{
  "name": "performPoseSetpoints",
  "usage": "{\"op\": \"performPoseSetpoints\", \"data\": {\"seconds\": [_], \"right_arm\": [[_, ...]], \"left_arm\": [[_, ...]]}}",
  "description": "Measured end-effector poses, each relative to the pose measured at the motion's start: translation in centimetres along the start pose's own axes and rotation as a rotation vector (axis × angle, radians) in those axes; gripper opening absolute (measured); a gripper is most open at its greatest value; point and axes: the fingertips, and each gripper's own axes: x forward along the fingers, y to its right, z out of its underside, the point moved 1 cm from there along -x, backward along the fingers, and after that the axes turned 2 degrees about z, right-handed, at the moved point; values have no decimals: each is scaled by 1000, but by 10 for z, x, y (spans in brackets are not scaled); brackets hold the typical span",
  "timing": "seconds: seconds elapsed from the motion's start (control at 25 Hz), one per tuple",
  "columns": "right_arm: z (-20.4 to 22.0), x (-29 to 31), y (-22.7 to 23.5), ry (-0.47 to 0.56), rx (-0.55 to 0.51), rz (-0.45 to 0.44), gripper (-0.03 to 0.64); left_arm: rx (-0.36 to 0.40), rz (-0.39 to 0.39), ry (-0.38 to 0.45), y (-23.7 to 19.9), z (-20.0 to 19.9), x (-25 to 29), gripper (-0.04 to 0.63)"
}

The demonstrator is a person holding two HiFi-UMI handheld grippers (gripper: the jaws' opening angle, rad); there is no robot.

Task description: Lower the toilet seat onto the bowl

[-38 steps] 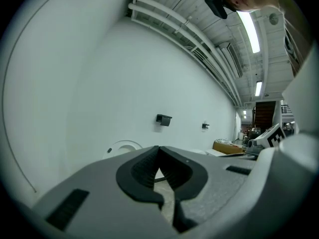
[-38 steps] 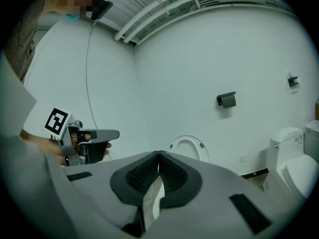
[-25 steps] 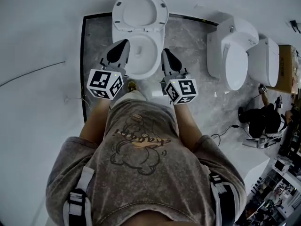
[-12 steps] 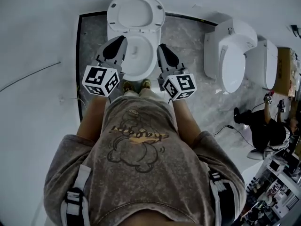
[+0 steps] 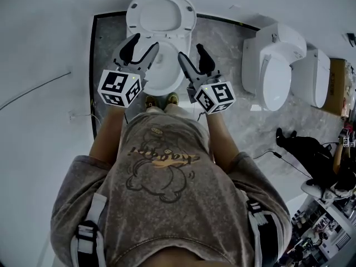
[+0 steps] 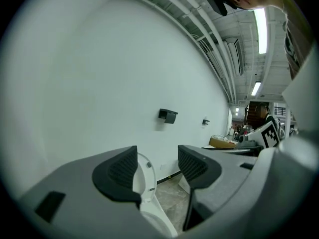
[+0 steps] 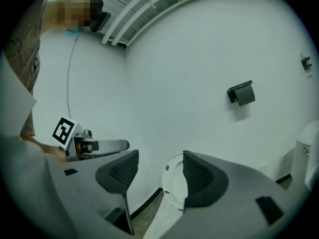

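Left gripper (image 5: 143,42), right gripper (image 5: 190,52): fingers (image 6: 119,171) opening wide, nothing between; seat (image 5: 161,15) upright; second toilet (image 5: 275,65) rightward.

Catching only a sliver of the raised toilet seat (image 6: 145,176) behind the left gripper (image 6: 157,166) pad, about half behind the right gripper (image 7: 159,172) pad. Opening both sets of jaws, nothing between. Losing the bowl (image 5: 163,74) sides under them. Glimpsing shoes (image 5: 173,99) merely as toes below the shirt (image 5: 167,171).

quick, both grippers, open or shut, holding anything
left gripper: jaws opening, nothing between them, holding nothing
right gripper: jaws opening, nothing between them, holding nothing
toilet seat: upright, not gripped by either
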Motion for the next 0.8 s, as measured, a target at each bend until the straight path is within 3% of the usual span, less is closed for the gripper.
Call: {"op": "performPoseSetpoints", "data": {"seconds": [0.44,0.8], "right_arm": [[16,76,49,-82,-40,-24,272],[31,171,108,-152,-132,-34,272]], "left_arm": [[59,-39,-51,-55,3,71,273],[90,-16,-146,-115,40,157,273]]}}
